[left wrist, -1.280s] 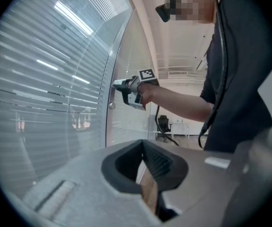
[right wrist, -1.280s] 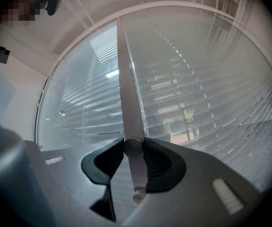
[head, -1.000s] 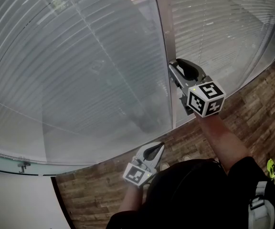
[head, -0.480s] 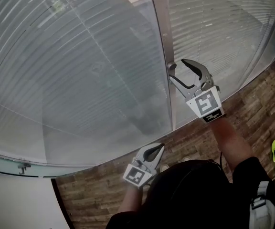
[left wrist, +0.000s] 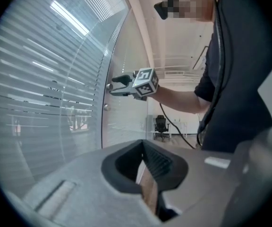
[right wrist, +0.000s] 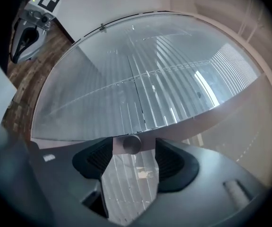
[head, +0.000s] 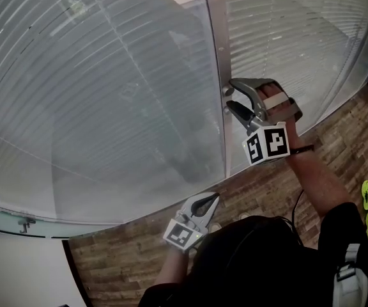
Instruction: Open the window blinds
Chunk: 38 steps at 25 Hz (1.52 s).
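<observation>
Step in hand: working the tilt knob [right wrist: 131, 144] on the post [head: 217, 56] between the two glass panes. Blinds [head: 107, 94] sit behind the glass on either side of the post; slats look mostly closed, with thin lines of light between them. Task judged not far along.

Right gripper [head: 230, 97] is held up against the post, about level. Its jaws have just been opening and now stand wide. The knob sits between the pads, touched by neither as far as I can see, so it is released, not grasped.

Left gripper [head: 213, 197] hangs low, well below and left of the post, over the wood floor [head: 139, 248]. Jaws drawn together, nothing in them. Idle.

Next move, my reading: close the right jaws on the knob again, square on the round head, then roll the wrist to turn it another stretch. The knob is small and smooth, so a slack or off-centre pinch may slip. Watch the slats beside the post for tilt.
</observation>
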{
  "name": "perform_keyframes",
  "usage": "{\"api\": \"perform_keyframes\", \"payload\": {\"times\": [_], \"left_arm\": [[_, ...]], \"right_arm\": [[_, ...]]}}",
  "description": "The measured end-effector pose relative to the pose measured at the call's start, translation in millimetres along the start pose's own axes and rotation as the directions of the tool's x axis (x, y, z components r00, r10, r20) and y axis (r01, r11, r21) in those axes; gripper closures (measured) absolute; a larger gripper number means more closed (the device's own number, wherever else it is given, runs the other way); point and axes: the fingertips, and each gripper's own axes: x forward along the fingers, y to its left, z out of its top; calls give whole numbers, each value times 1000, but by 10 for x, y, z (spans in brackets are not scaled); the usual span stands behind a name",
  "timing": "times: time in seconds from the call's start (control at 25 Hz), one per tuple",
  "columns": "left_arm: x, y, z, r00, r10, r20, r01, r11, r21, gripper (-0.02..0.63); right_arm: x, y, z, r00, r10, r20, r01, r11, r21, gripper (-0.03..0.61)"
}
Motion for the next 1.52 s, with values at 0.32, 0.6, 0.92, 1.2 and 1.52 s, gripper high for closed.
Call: {"api": "perform_keyframes", "payload": {"times": [0.32,0.6,0.92,1.2,1.52], "left_arm": [[-45,23,-13,1000,14,11,-14,1000,-4,609],[-65,29,-51,1000,17,-2,-17,1000,-13,609],[-45,2,-53,1000,8,0,-8,1000,-12,609],[-31,-6,-66,1000,8,-4,-8,1000,-15,609],[-35,-20,-85,1000,6,-5,-6,1000,-14,609]], "right_arm": [[50,5,23,1000,0,-13,-1,997,-72,318],[81,19,-19,999,-17,-30,14,996,-89,445],[82,17,-10,999,-32,-32,30,998,-62,446],[79,3,-21,999,-33,-16,33,999,3,448],[67,-44,-13,1000,-29,3,28,979,203,448]]}}
